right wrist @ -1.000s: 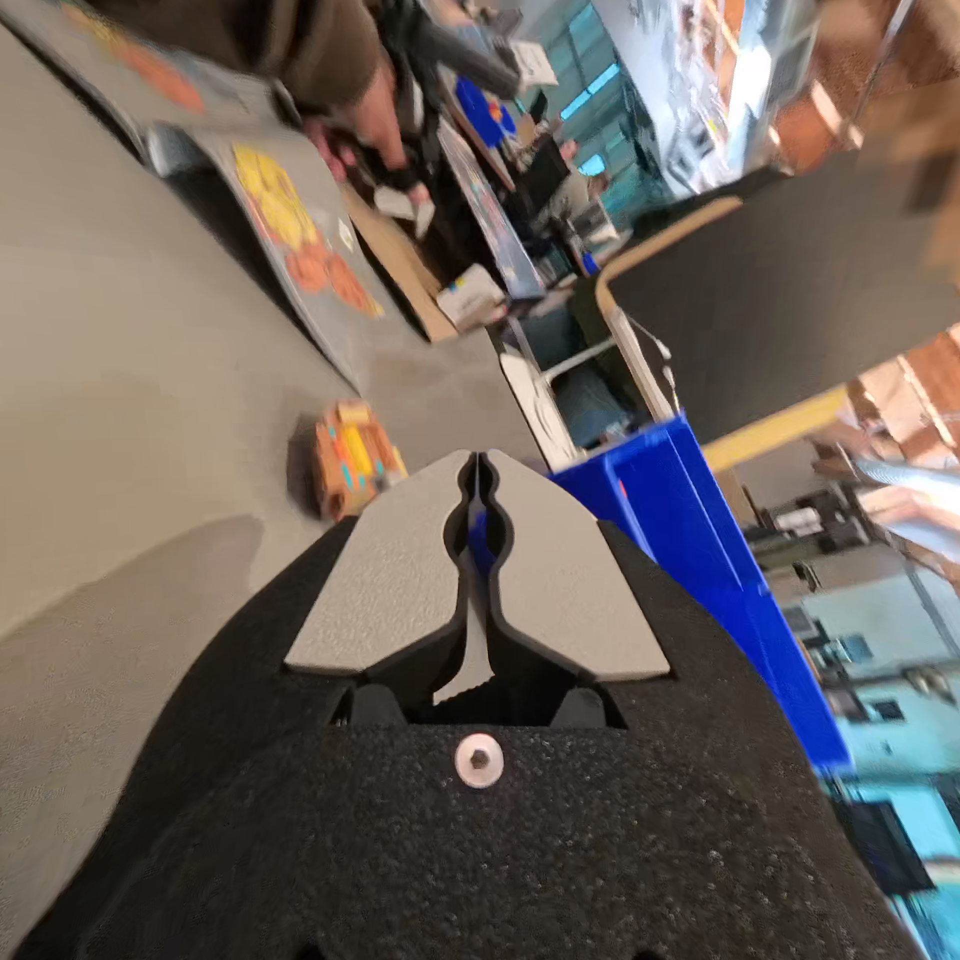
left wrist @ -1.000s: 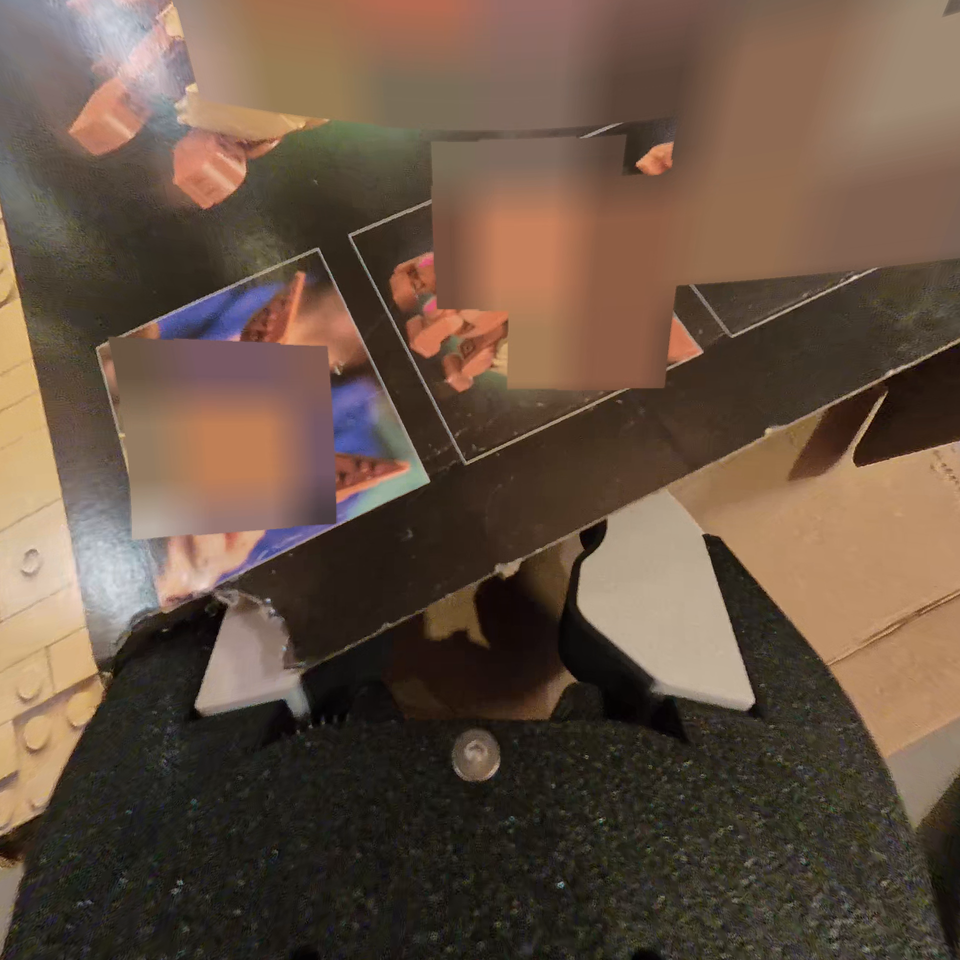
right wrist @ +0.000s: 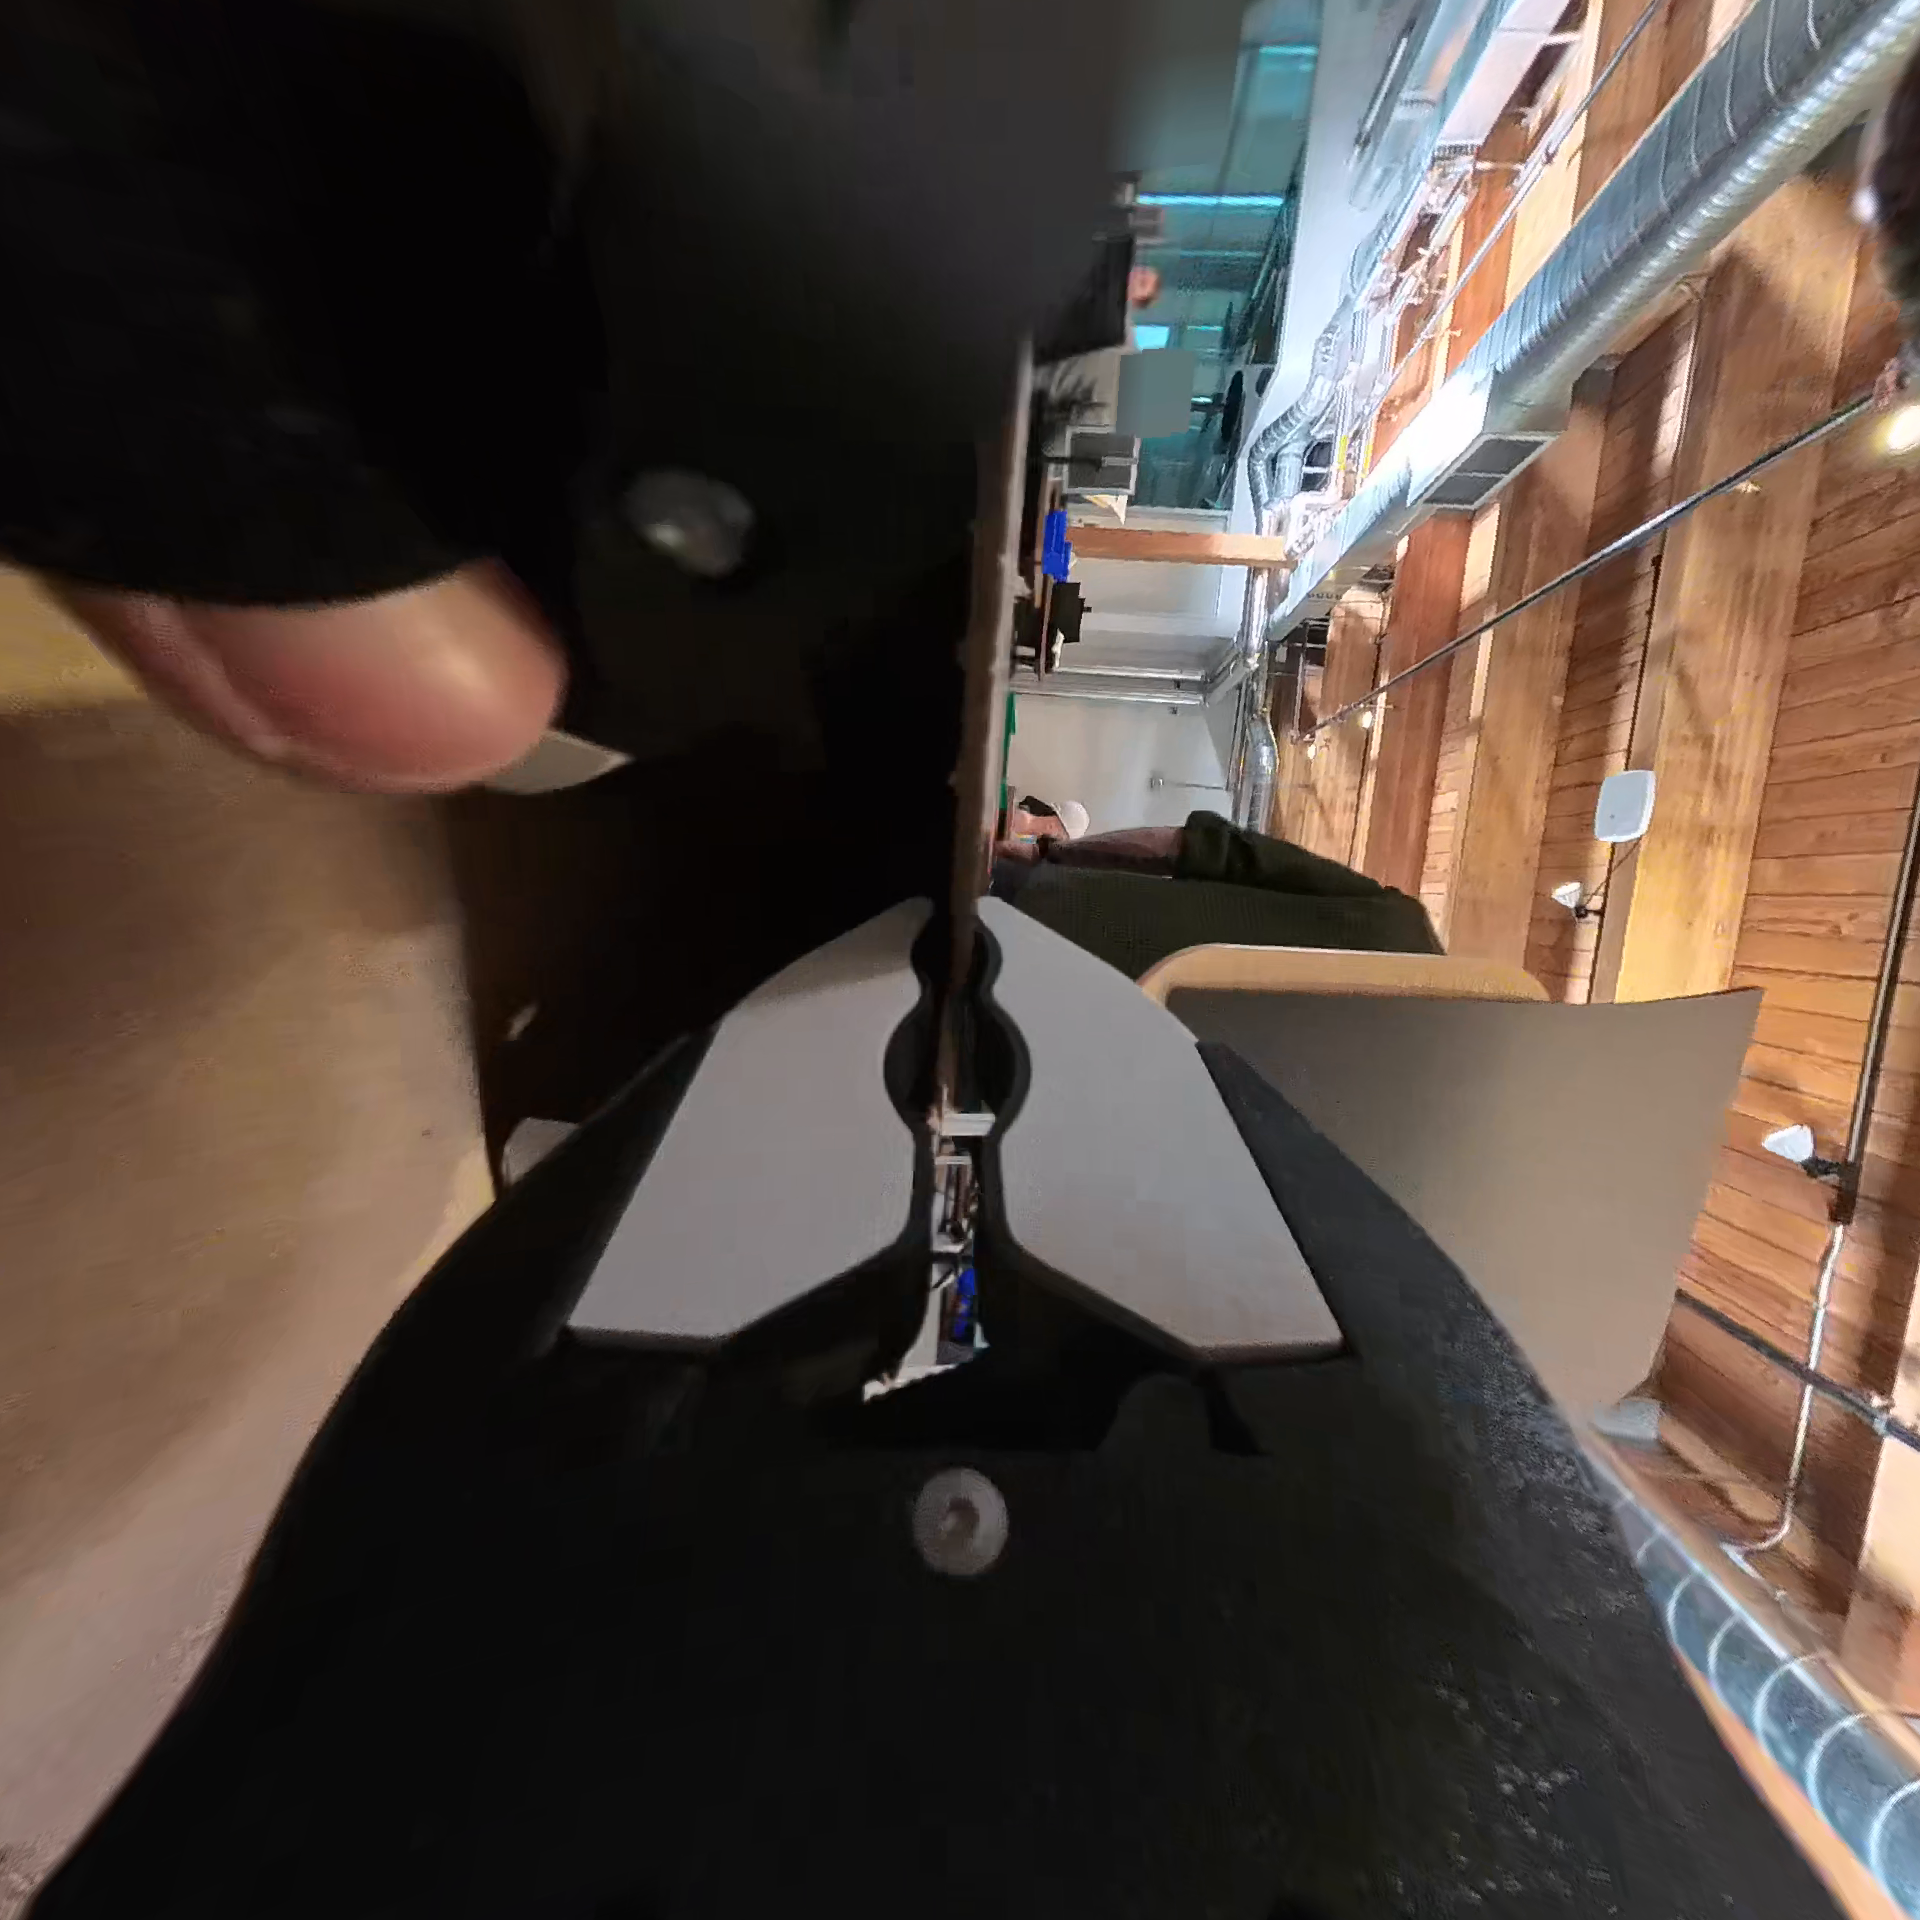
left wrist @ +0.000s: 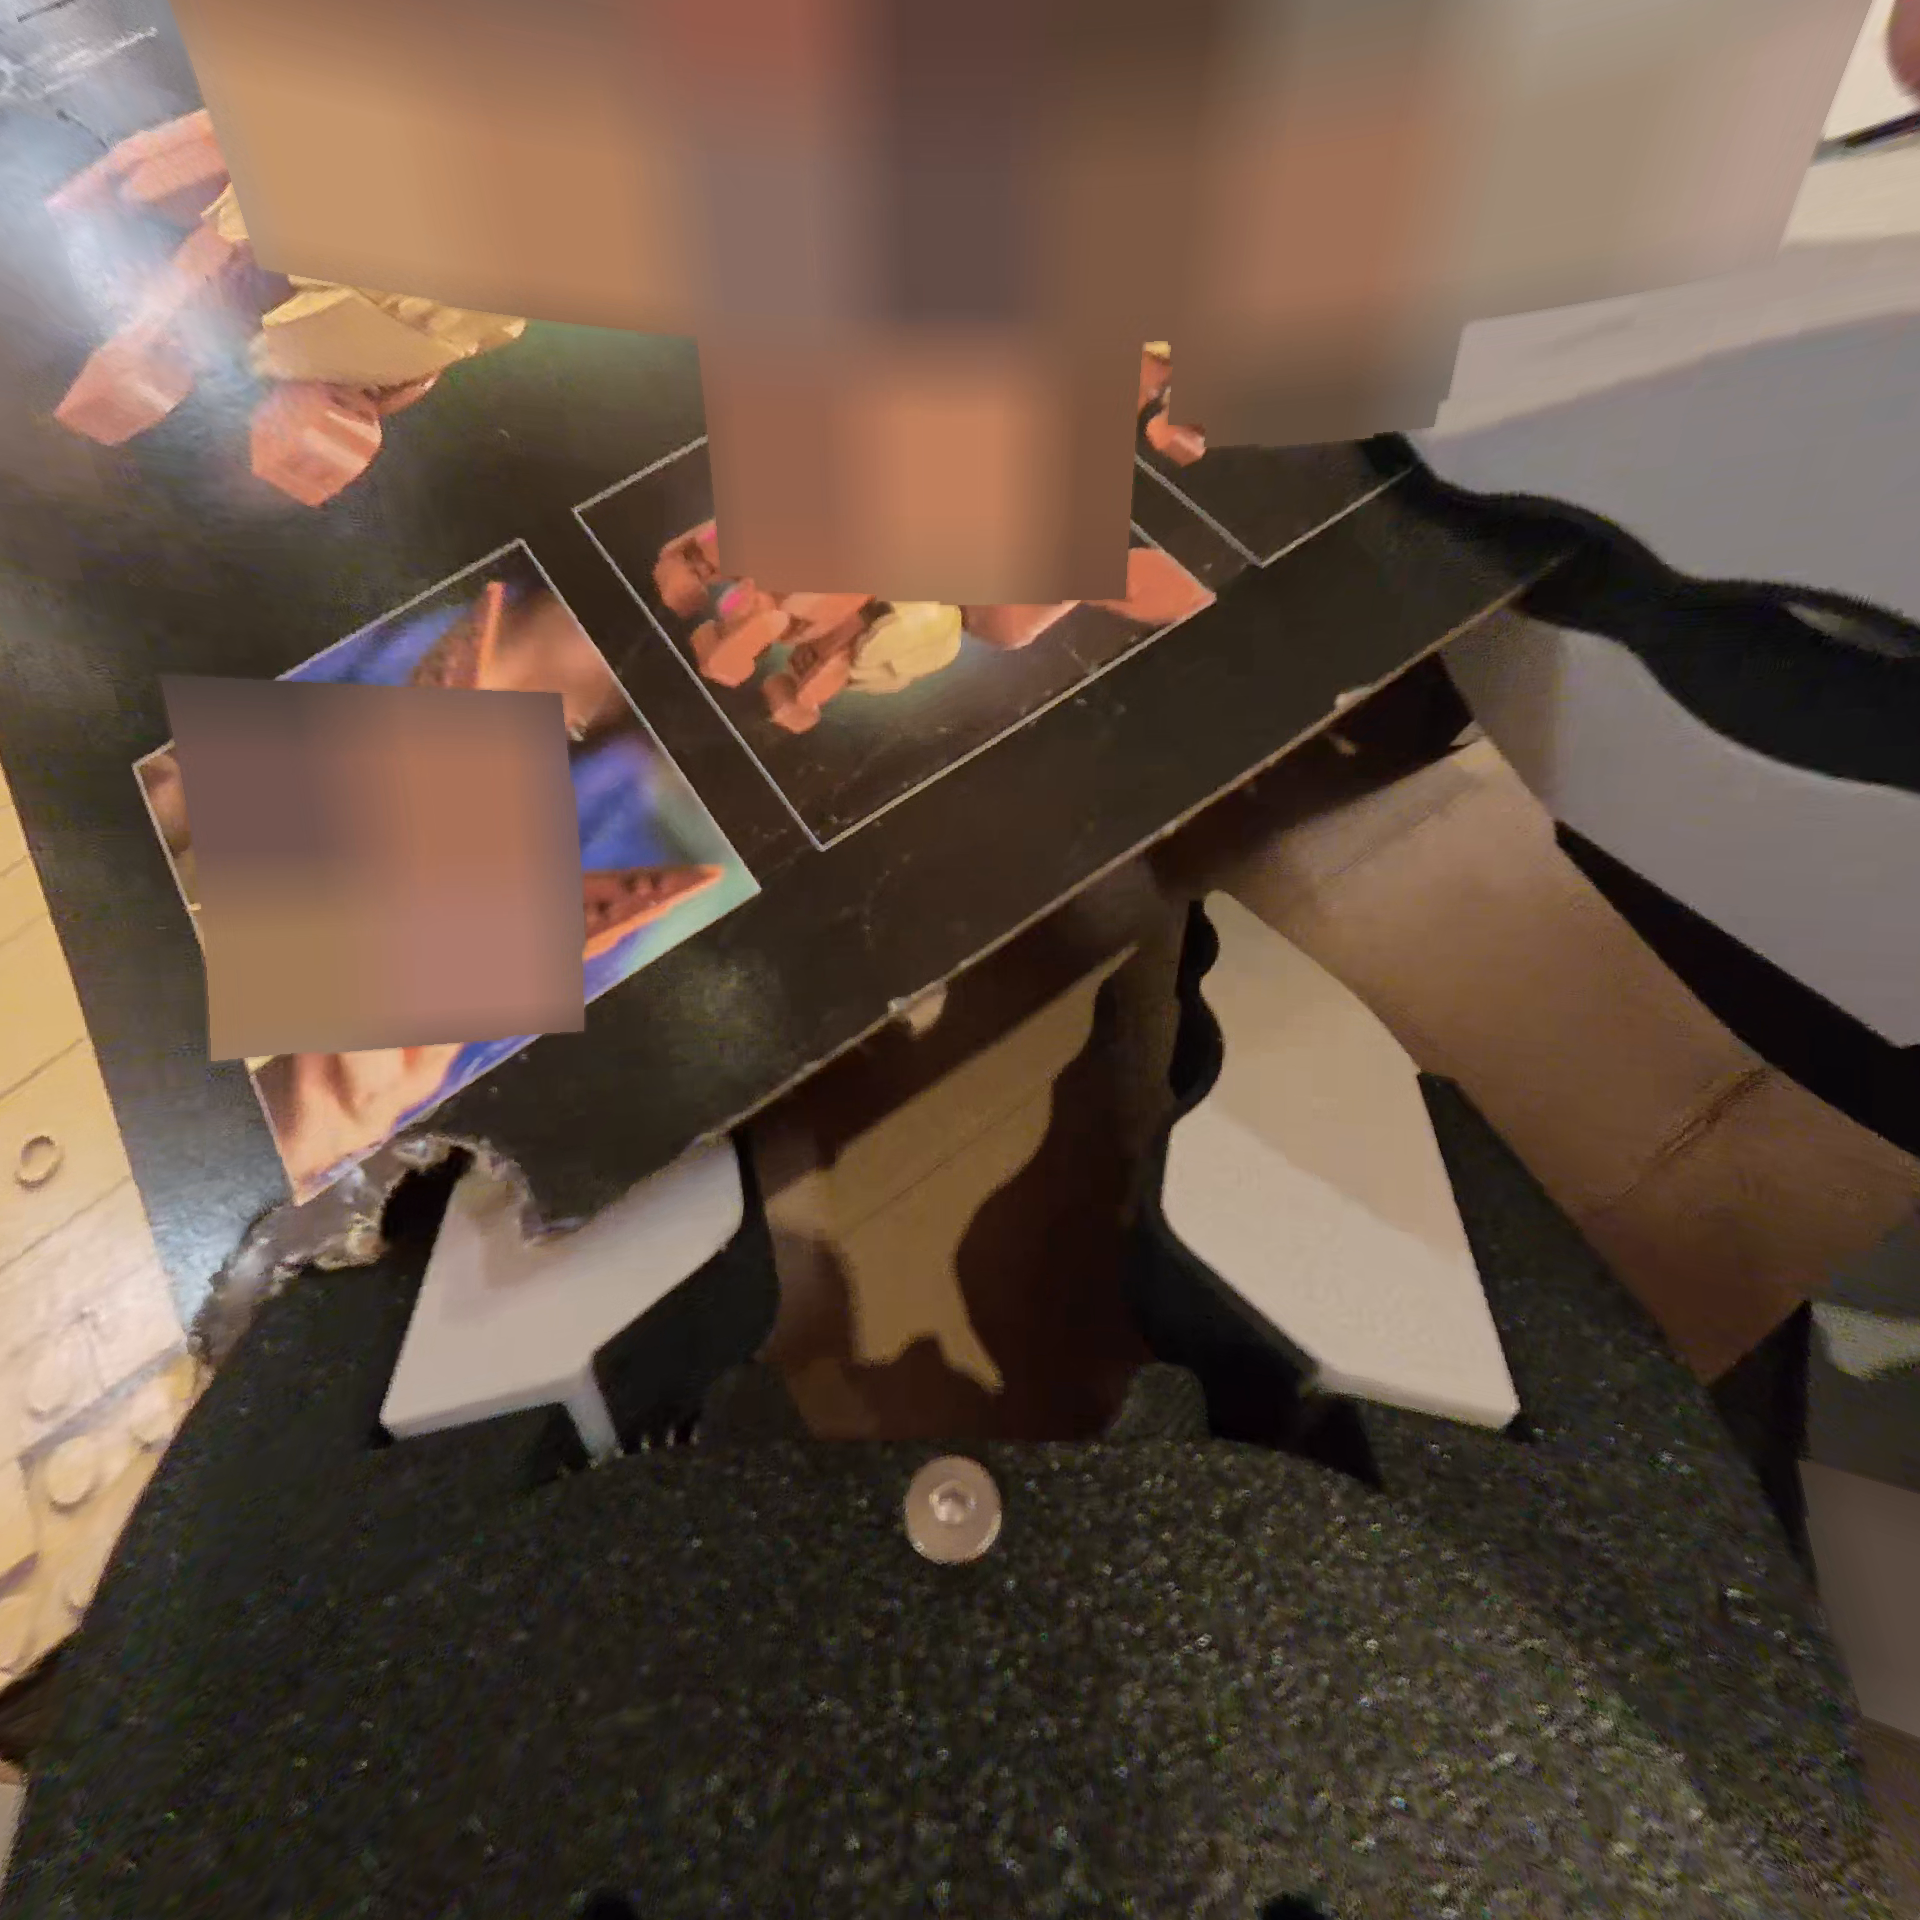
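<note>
A black printed cardboard box [left wrist: 935,831] with small pictures on it fills the left wrist view. My left gripper [left wrist: 966,1049] is open, with the jaws wide apart. The box's torn black flap edge lies over its left finger [left wrist: 561,1299], and the brown inside of the box [left wrist: 935,1226] shows between the fingers. A brown cardboard flap [left wrist: 1455,987] stands beside the right finger [left wrist: 1320,1195]. My right gripper [right wrist: 961,920] is shut on the thin edge of a cardboard flap [right wrist: 971,727]. A person's thumb [right wrist: 343,686] and a black gripper body [right wrist: 675,416] are close on its left.
A tan studded baseplate [left wrist: 52,1351] lies at the left of the box. A black fabric strap [left wrist: 1714,644] crosses a white surface at the right. In the right wrist view there are a tan tabletop [right wrist: 208,1039], a grey table edge [right wrist: 1455,1091] and wooden walls [right wrist: 1766,727]. Tip to tip, the grippers are about 9 cm apart.
My right gripper has swung from over the grey table to the box and closed on the flap edge. The left gripper stays open at the box, and a brown flap now stands beside it.
</note>
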A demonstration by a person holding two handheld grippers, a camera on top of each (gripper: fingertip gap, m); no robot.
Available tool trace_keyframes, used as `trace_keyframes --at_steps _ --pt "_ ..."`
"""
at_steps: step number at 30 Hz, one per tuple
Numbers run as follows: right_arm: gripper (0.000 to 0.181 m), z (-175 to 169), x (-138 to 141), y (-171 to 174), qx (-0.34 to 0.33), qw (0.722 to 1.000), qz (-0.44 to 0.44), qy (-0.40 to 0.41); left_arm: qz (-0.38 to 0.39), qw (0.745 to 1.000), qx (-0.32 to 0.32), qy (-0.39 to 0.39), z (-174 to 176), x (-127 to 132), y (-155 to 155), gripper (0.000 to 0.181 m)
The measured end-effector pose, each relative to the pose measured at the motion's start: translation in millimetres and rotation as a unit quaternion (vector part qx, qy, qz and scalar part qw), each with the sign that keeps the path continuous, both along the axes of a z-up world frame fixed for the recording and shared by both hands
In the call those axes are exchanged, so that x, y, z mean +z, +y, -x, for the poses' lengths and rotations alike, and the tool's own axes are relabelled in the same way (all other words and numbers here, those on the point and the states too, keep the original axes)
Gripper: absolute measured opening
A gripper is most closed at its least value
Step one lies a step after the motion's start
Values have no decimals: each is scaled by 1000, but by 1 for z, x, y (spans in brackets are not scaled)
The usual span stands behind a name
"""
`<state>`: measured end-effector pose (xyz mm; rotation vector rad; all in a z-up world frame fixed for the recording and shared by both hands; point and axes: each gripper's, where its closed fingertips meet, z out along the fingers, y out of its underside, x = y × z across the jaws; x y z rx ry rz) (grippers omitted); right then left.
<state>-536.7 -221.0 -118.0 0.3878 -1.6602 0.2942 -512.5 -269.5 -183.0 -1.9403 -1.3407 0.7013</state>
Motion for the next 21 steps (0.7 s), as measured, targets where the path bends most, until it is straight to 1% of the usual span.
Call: trace_keyframes --at_steps 3,7,10,12,14,15,16,18,21 --pt "1 1 5 1 -5 1000 24 -11 14 1000 4 5 0 0 -2 84" --pt "2 -3 10 1 -4 999 45 -28 15 999 30 11 1 2 -10 84" --pt "2 -9 11 0 -3 997 59 -48 15 998 58 33 1 11 -18 75" --pt "2 -16 11 -2 -1 995 73 -64 -1 996 85 37 -2 18 -22 74" --pt "2 -24 12 -3 3 994 83 -71 -43 994 96 32 -3 23 -18 74" --pt "2 -28 13 -4 6 993 87 -73 -60 993 94 26 -3 22 -15 73" --pt "2 -32 14 -5 9 993 91 -78 -61 993 96 14 -3 18 -16 73" --pt "3 -38 13 -6 12 992 93 -87 -39 994 105 -6 -3 6 -22 54" --pt "4 -43 8 -6 18 990 93 -103 -37 993 107 -26 -2 -7 -23 26"
